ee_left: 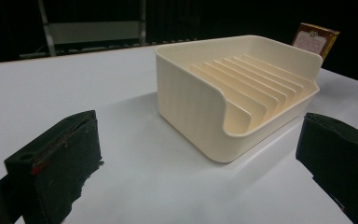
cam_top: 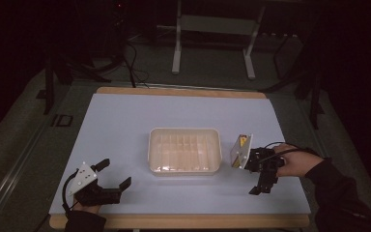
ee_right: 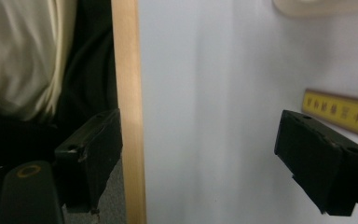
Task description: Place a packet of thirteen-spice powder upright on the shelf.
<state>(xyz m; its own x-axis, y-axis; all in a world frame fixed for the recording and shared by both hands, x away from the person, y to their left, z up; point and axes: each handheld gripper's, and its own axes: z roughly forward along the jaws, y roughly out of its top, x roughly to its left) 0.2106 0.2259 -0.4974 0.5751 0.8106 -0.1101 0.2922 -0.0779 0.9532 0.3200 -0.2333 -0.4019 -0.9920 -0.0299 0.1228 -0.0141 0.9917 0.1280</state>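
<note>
Box point(cam_top: 240, 151) stands just beside the right tool point(cam_top: 263, 186), jaws released and pointing toward the table's near edge.

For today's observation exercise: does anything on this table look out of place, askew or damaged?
Little stands out. The cream tray sits square and empty mid-table. The small packet beside its right end stands tilted rather than flat. No spill or damage shows.

Both grippers, left gripper point(cam_top: 110, 175) and right gripper point(cam_top: 262, 181), are black, with trailing black cables, grey three-cornered plates and dark sleeves behind.
</note>
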